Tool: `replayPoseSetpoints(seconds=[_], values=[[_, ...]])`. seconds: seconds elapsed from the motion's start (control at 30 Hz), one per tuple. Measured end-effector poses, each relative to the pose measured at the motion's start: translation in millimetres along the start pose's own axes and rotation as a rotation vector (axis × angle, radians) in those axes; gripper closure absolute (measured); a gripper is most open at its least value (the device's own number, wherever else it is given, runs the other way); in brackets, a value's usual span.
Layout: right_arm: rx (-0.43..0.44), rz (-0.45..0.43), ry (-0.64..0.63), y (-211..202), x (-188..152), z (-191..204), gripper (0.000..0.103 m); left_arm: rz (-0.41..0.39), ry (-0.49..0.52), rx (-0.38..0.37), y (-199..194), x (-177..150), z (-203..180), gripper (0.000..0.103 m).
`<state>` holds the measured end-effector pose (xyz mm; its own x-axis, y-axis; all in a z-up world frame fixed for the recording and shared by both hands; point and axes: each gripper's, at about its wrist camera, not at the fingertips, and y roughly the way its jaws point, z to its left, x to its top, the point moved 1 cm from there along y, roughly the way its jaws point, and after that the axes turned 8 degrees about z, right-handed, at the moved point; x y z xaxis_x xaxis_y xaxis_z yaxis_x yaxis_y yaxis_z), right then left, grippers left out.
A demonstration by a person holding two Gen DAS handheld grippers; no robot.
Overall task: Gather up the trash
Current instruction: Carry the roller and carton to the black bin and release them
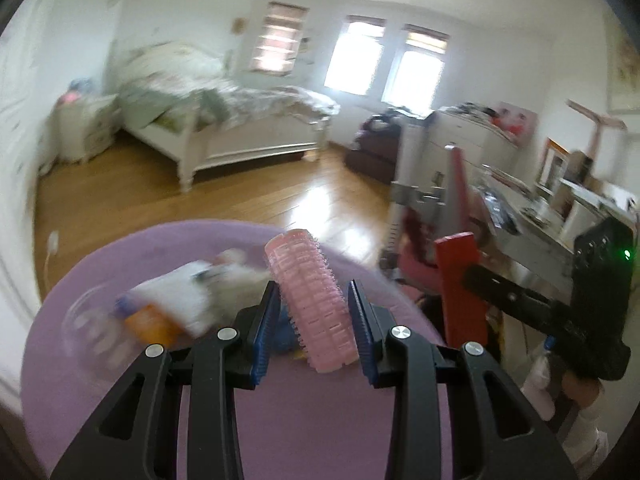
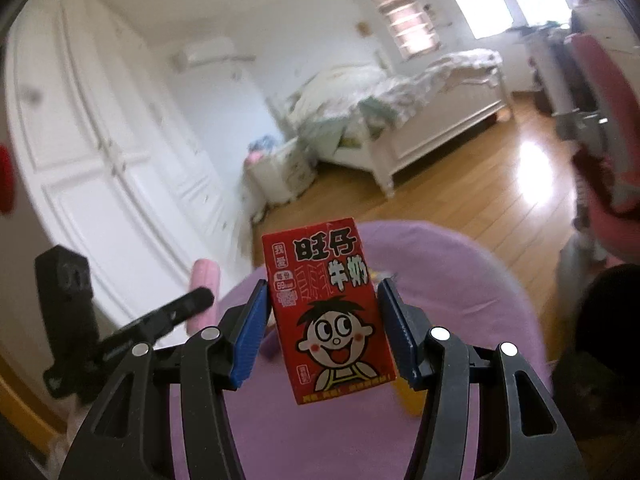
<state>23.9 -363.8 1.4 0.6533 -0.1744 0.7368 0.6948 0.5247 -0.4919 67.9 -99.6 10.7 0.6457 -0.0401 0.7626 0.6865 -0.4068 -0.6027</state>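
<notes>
My left gripper [image 1: 314, 320] is shut on a pink hair roller [image 1: 310, 300], held upright and lifted above the round purple rug [image 1: 280, 420]. On the rug to its left lie blurred bits of trash: a white wrapper [image 1: 180, 300], an orange packet [image 1: 150, 326] and a clear plastic piece [image 1: 90, 324]. My right gripper [image 2: 322, 332] is shut on a red milk carton [image 2: 330, 308] with a cartoon face, raised over the same rug [image 2: 460, 300]. The carton's red side [image 1: 458, 280] and the right gripper's black body show in the left wrist view; the roller [image 2: 206, 280] shows at left in the right wrist view.
A white bed [image 1: 240, 120] stands across the wooden floor [image 1: 200, 196], with a nightstand [image 1: 86, 128] beside it. White wardrobe doors [image 2: 100, 140] line one wall. A cluttered desk [image 1: 540, 216] and white drawers [image 1: 472, 136] stand at the right. A person's hand [image 1: 580, 392] holds the right gripper.
</notes>
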Motion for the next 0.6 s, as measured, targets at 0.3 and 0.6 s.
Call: replayPoseSetpoints(seconds=[0.3,0.6], values=[[-0.110,-0.156,0.123,-83,13,-87,0.048,-0.012,0.149,-0.117,29,24,-96,0.068],[-0.196,-0.237,0.238,-128,7,-163,0.048,0.020,0.186,-0.230,71,35,-145,0.068]])
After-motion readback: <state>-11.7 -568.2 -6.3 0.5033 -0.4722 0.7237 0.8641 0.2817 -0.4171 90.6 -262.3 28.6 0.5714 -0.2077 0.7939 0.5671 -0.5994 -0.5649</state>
